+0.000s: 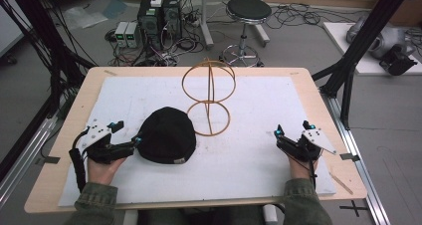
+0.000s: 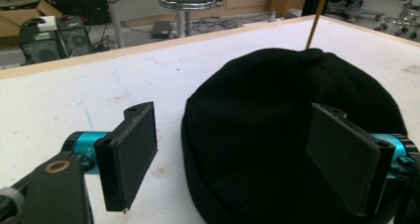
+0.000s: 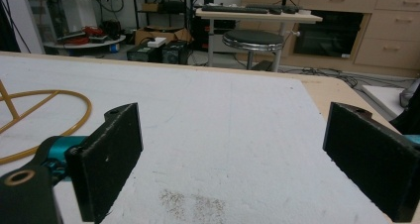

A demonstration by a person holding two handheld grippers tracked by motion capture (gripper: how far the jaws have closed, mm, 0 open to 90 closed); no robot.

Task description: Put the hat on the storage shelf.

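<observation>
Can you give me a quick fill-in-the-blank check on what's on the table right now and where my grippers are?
1. The black beanie lies right at the ____ gripper.
2. The wire hat stand is ____ in colour.
3. The right gripper has its jaws ____, with nothing between them.
4. Past the table's far edge stands a round black ____.

Missing words: left; gold; open; stool

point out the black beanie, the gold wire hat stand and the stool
black beanie [image 1: 166, 135], high view, middle of its crown
gold wire hat stand [image 1: 208, 132], high view, front of its base ring
stool [image 1: 248, 8], high view, centre of the round black seat
</observation>
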